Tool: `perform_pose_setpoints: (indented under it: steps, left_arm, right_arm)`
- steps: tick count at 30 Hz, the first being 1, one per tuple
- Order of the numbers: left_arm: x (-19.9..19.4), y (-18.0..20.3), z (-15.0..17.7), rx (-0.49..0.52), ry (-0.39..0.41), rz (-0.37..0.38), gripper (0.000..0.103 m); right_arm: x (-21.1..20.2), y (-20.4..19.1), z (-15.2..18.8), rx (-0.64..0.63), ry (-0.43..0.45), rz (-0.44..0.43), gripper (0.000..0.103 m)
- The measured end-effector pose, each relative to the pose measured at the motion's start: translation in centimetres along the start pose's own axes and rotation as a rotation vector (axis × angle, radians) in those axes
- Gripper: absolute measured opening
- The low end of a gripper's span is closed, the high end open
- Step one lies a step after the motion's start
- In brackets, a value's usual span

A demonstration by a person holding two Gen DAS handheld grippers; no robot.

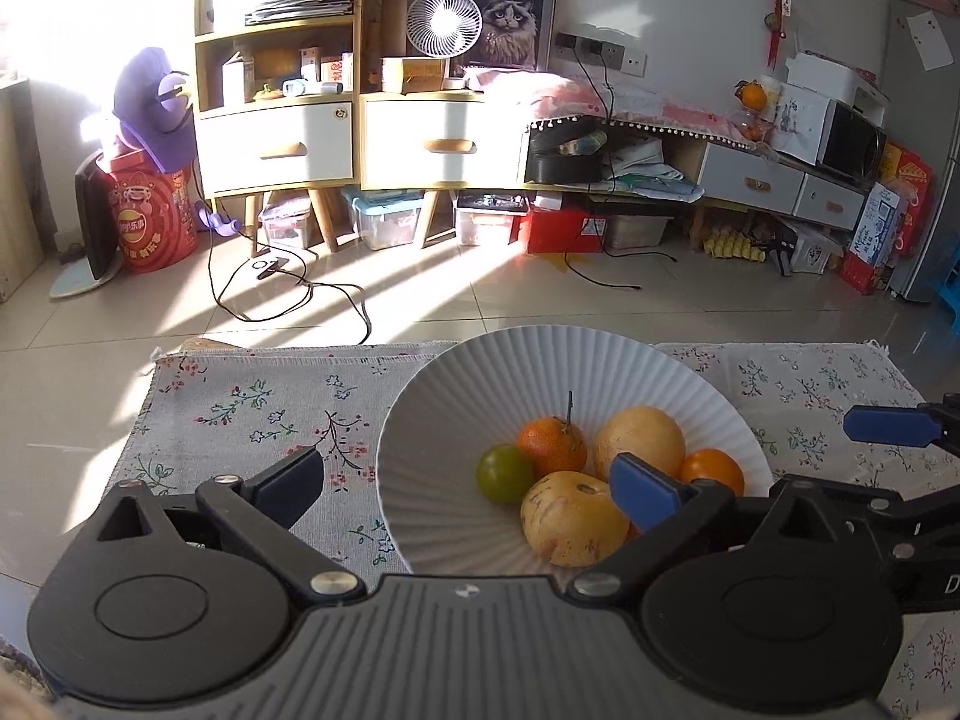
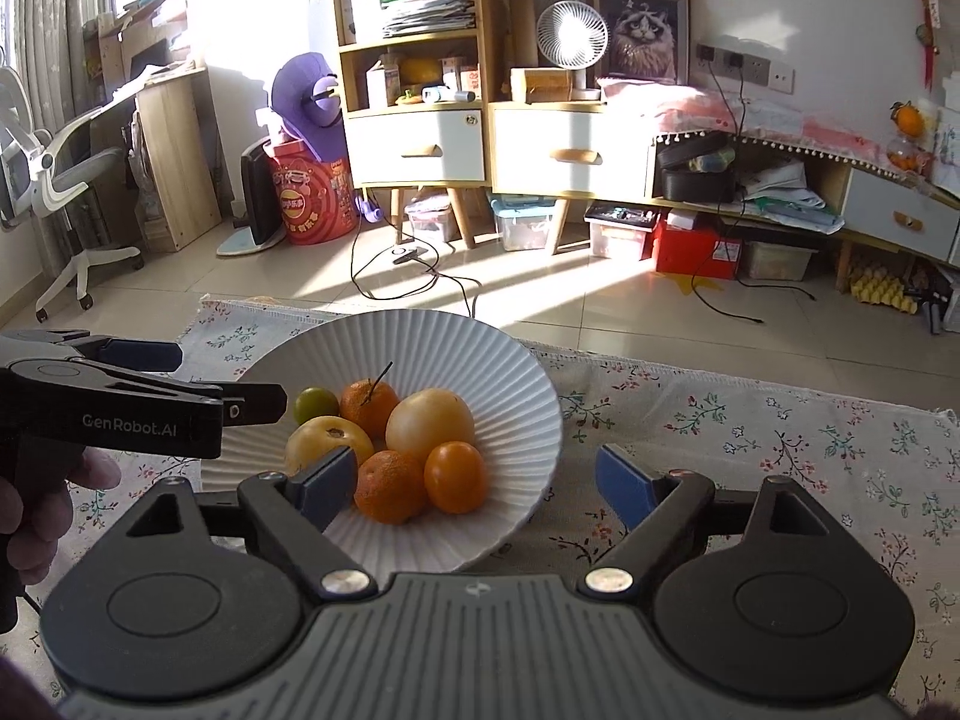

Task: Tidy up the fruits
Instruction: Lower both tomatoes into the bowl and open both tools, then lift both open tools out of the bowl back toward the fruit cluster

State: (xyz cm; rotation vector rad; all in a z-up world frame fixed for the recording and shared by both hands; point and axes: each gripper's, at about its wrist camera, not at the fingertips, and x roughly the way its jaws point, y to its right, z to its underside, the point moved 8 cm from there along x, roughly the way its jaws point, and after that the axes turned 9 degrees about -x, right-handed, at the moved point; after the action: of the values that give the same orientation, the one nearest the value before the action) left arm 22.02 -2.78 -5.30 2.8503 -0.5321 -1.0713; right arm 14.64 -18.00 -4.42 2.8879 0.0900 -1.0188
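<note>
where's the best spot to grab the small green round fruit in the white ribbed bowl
Probably across the small green round fruit's middle, coming from above on its outer side, toward the white ribbed bowl's rim. That side looks free, while the stemmed orange tangerine and a pale yellow fruit crowd the other. The left hand-held gripper is open and nearer.

A white fan (image 2: 567,35) stands beside a cat picture (image 2: 644,36).

The bowl (image 2: 516,396) is matt white with fine ribbing, probably ceramic. It sits on a woven floral cloth (image 2: 750,420) with frayed edges. The tongs (image 2: 480,489) look like matt black plastic, with shiny metal pivot pins and blue pads (image 2: 621,492). The floor tiles (image 1: 420,300) are glossy.
</note>
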Motion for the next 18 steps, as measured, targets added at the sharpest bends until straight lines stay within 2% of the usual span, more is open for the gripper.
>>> perform_pose_setpoints:
  steps: [10,18]
  left_arm:
    - [-1.7,0.0,0.7,0.006,-0.017,-0.006,0.102]
    - [-3.5,-0.2,2.3,0.036,-0.034,-0.031,0.102]
  right_arm:
    - [-1.2,0.1,0.3,0.012,-0.006,0.017,0.099]
    - [-2.1,0.1,1.3,0.034,-0.026,0.032,0.102]
